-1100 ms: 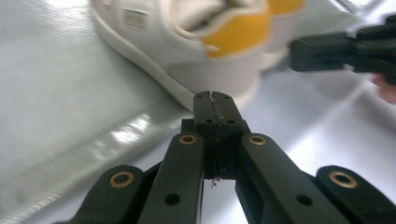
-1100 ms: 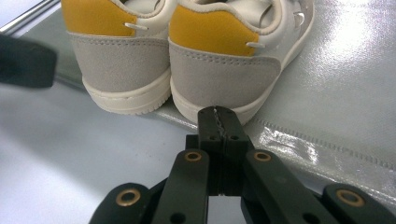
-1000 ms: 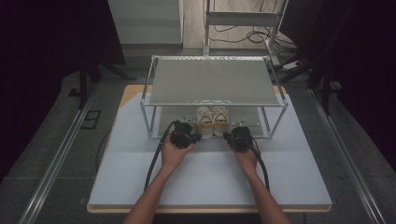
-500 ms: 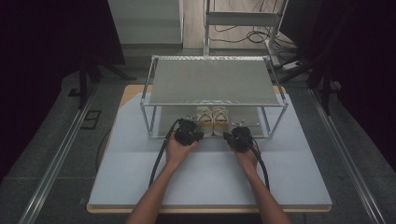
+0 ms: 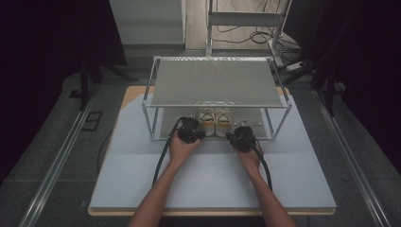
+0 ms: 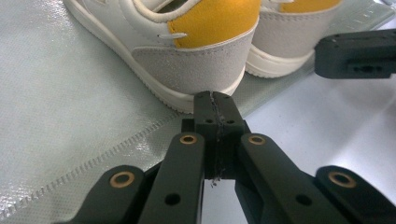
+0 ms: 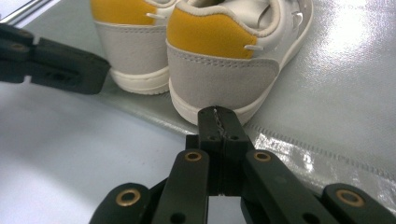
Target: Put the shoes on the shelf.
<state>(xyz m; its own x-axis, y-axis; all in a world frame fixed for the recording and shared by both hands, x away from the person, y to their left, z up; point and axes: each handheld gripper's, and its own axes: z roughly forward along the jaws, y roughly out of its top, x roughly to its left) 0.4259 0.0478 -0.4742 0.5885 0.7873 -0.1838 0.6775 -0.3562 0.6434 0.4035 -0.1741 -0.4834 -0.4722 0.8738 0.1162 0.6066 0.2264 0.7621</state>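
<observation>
High view showed your two hands at the front edge of the wire rack point(image 5: 217, 106), with the pair of shoes point(image 5: 215, 122) on the lower shelf mat point(image 5: 170, 124), roughly at twelve o'clock from your wrists. Your left gripper point(image 5: 196, 135) pointed at the left shoe, your right gripper point(image 5: 234, 137) at the right one.

In the left gripper view, your fingers point(image 6: 205, 109) were pressed together with nothing between them, their tip just short of the grey heel of the left shoe point(image 6: 187, 51); whether it touched the sole I could not tell. The right gripper view told the same: fingers point(image 7: 229, 121) together and empty, nosed up to the heel of the right shoe point(image 7: 224, 60), the yellow heel patch at twelve o'clock above them.

To take the shoes out well, I judged you needed to part the fingers first, since closed tips can only push the heels deeper under the rack. Aim one finger inside the collar and one outside the heel counter, then draw each shoe straight back toward six o'clock onto the surface point(image 5: 208, 184), keeping low to clear the top shelf.
</observation>
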